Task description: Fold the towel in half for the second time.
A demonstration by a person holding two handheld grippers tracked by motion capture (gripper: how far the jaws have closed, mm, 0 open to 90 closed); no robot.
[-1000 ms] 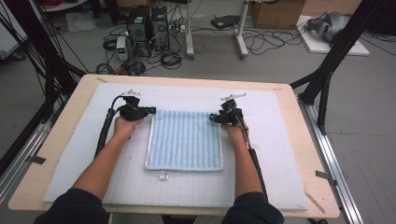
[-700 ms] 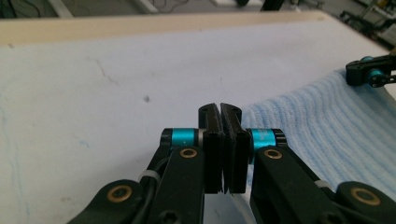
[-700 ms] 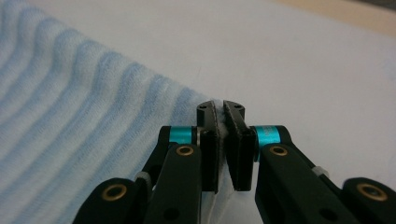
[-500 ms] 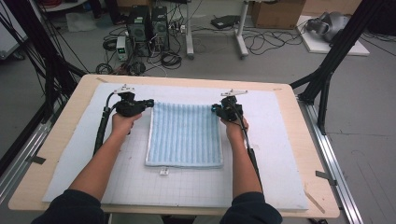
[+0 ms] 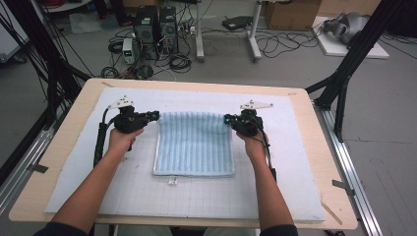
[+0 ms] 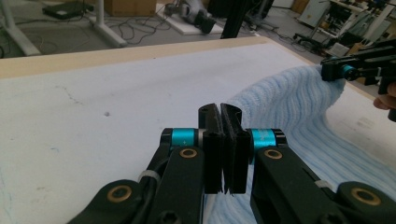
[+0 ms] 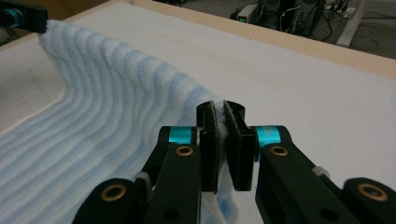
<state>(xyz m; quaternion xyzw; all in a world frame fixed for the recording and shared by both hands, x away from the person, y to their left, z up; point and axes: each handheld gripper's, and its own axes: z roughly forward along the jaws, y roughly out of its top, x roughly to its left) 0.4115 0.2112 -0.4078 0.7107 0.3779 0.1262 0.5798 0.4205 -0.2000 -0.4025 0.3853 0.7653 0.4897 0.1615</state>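
A light blue ribbed towel (image 5: 194,145) lies on the white mat (image 5: 123,191), its far edge raised off the mat. My left gripper (image 5: 156,115) is shut on the towel's far left corner, and my right gripper (image 5: 227,119) is shut on the far right corner. In the left gripper view the jaws (image 6: 220,108) are pressed together with the towel (image 6: 289,107) running off toward the right gripper (image 6: 332,70). In the right gripper view the jaws (image 7: 221,107) pinch cloth, and the towel (image 7: 107,93) stretches to the left gripper (image 7: 28,18).
The mat covers most of a wooden table (image 5: 324,162). A small white tag (image 5: 172,181) lies just below the towel's near edge. Beyond the far edge are computers (image 5: 157,24) and cables on the floor; black frame posts (image 5: 344,73) stand at the right.
Both hands rose a little and moved away from the person, taking the towel's far corners with them. The far edge now hangs off the mat between the two grippers.
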